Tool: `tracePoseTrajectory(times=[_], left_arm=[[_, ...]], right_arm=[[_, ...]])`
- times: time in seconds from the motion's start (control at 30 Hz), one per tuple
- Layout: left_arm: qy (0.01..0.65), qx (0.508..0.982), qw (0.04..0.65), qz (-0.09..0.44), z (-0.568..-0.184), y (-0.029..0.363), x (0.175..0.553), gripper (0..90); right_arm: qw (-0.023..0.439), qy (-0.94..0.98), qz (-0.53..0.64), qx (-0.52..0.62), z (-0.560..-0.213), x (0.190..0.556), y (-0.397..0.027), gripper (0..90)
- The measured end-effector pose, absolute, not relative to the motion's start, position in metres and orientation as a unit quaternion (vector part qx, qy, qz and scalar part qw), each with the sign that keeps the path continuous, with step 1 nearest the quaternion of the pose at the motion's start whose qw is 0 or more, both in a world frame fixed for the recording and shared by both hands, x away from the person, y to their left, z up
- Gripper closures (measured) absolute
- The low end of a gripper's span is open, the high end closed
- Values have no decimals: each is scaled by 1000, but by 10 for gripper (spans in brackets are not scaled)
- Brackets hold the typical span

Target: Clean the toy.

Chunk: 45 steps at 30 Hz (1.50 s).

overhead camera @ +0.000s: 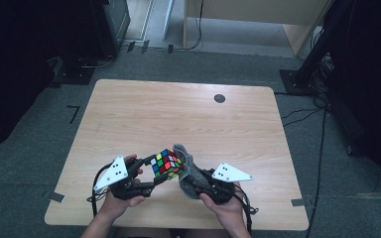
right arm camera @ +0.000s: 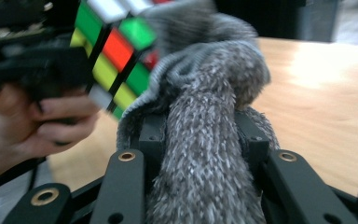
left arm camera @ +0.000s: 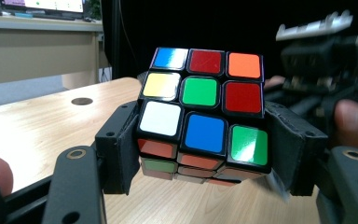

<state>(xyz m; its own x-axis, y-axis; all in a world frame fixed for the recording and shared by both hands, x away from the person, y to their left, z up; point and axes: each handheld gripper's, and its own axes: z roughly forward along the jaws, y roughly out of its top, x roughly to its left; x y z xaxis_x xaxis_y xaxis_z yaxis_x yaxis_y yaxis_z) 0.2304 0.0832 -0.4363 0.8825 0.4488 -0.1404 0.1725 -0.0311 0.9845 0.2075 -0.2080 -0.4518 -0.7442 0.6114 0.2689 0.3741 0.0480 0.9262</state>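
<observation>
Nearest me, my right gripper is clenched on a grey cloth, the fuzzy fabric bunched thick between the pads and spilling up over them. It is soft and light and will fold wherever I push it, so I judge the best hold is this one, low on a gathered wad, leaving the loose top free to wipe.

Just beyond, my left gripper is grasping the puzzle cube by two opposite sides, raised above the table with its coloured faces clear. The cube is rigid and light, but its glossy stickers look slippery and its layers can twist, so I reckon a square grip across flat opposite faces is safest, never on a corner.

In the high view the cloth's top touches the cube's right side over the near edge of the table.
</observation>
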Motion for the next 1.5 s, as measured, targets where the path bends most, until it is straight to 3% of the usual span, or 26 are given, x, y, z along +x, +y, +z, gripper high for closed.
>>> tracePoseTrajectory(times=[0.1,0.23,0.37,0.53,0.67,0.8,0.97,1.13,1.5], left_arm=[[223,700,671,98,-434,85,231,343],[225,698,672,99,-434,86,231,343],[226,700,670,98,-435,85,231,343],[242,703,660,107,-438,85,234,343],[275,707,638,129,-444,87,241,343],[326,715,601,145,-457,87,253,342],[360,751,520,188,-472,77,264,342],[373,780,459,205,-486,67,270,341],[396,790,429,189,-501,63,279,340]], right_arm=[[65,748,581,315,-459,209,-198,628],[102,747,564,337,-458,208,-196,628],[80,703,604,366,-455,207,-204,630],[67,769,552,315,-463,203,-180,622],[108,774,512,355,-465,209,-190,619],[180,749,478,422,-462,220,-224,615],[240,734,421,475,-469,231,-256,605],[228,740,389,499,-487,238,-263,604],[224,747,379,499,-494,240,-261,606]])
